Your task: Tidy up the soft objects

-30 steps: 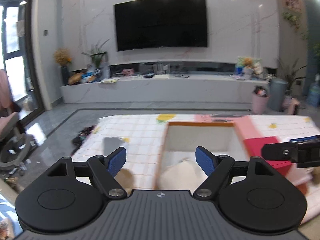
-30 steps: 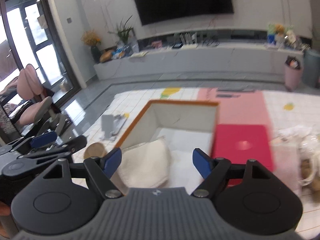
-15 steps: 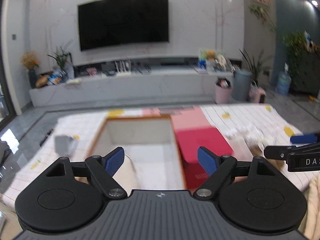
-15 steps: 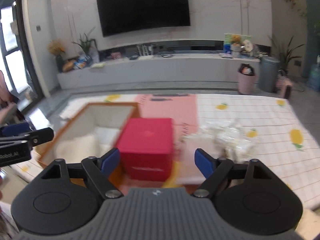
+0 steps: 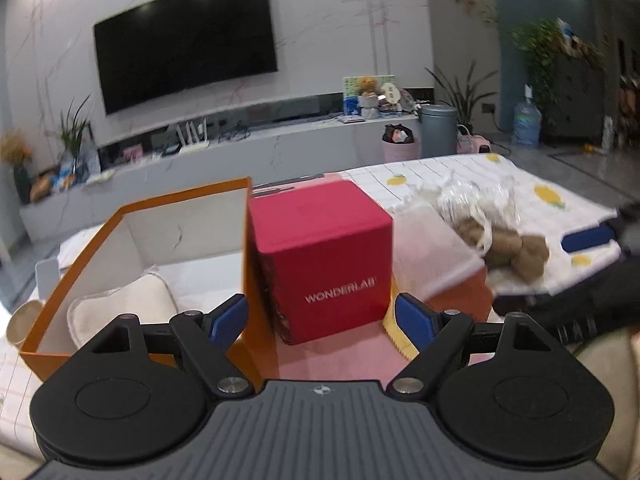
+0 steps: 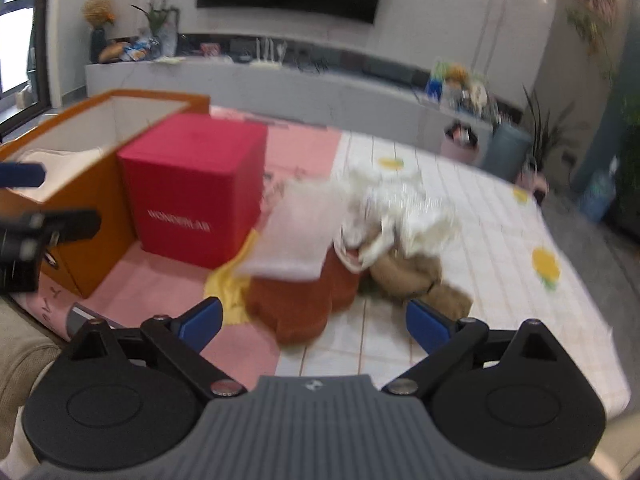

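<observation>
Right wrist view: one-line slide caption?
Open right gripper faces a rust-orange soft item and brown plush beside the red box.

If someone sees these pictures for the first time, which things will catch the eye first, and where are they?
The bright red box marked WONDERLAB stands in the middle of the table, right beside the open orange box, which holds a cream pillow. To the right of the red box lies a heap of soft things: a rust-brown piece, brown plush and crinkled clear wrapping. Both the left tongs and the right tongs are open and empty.
</observation>
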